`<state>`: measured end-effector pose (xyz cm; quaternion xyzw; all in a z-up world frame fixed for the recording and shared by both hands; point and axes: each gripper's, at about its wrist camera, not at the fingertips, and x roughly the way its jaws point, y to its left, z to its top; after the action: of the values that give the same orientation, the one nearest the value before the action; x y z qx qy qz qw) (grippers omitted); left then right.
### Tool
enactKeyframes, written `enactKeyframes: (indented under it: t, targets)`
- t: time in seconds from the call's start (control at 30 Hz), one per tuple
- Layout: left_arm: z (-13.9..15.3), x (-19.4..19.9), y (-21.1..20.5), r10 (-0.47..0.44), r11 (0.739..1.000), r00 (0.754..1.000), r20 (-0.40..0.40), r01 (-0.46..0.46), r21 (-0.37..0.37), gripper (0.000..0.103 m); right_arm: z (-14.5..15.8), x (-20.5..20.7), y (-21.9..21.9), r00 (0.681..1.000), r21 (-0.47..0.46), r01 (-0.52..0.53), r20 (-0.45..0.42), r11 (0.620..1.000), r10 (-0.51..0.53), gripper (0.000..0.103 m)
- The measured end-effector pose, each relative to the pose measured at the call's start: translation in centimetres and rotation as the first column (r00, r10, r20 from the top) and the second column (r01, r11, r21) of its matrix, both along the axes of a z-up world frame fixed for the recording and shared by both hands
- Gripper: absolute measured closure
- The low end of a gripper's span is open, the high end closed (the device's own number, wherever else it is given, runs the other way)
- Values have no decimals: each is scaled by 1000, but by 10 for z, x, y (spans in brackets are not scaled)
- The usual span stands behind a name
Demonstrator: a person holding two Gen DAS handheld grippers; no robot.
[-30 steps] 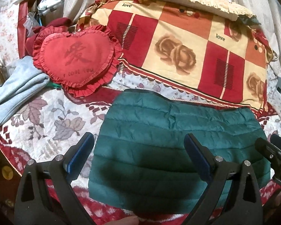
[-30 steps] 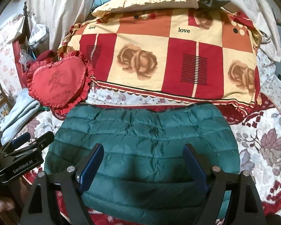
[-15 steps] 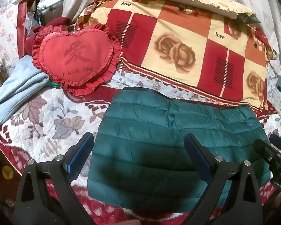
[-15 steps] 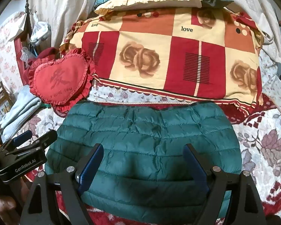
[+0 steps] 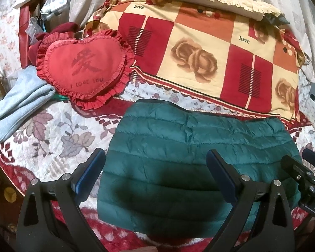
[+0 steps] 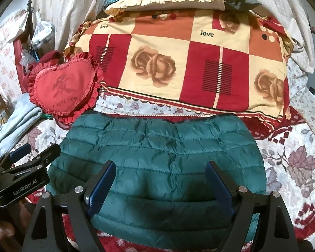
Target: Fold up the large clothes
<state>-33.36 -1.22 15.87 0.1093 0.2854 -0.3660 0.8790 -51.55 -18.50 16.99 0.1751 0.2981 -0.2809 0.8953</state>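
Observation:
A dark green quilted down garment (image 5: 189,157) (image 6: 157,157) lies folded into a flat rectangle on the floral bedspread (image 5: 52,138) (image 6: 294,157). My left gripper (image 5: 155,157) hovers above its near left part, open, nothing between its blue pads. My right gripper (image 6: 159,166) hovers above the garment's near middle, open too and holding nothing. Each gripper shows at the edge of the other's view: the right one (image 5: 304,168) at the far right of the left wrist view, the left one (image 6: 31,155) at the far left of the right wrist view.
A red heart-shaped cushion (image 5: 86,69) (image 6: 65,88) lies left of the garment's far edge. Behind it is a folded red-and-cream checked quilt (image 5: 210,63) (image 6: 189,67) with a pillow (image 5: 210,2) on top. Folded light-blue clothing (image 5: 19,103) (image 6: 14,124) sits at the left.
Both views have crept slightly; the garment sits a little differently in frame. Both grippers stay open and nothing was taken hold of.

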Motion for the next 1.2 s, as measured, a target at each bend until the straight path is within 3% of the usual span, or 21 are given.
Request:
enactKeyframes:
  t: [1.2]
  targets:
    - [-8, -3, -9, -26, 999, 1000, -13, 26, 18, 6, -3, 0, 1, 1000, 8, 2, -1, 1000, -2, 18]
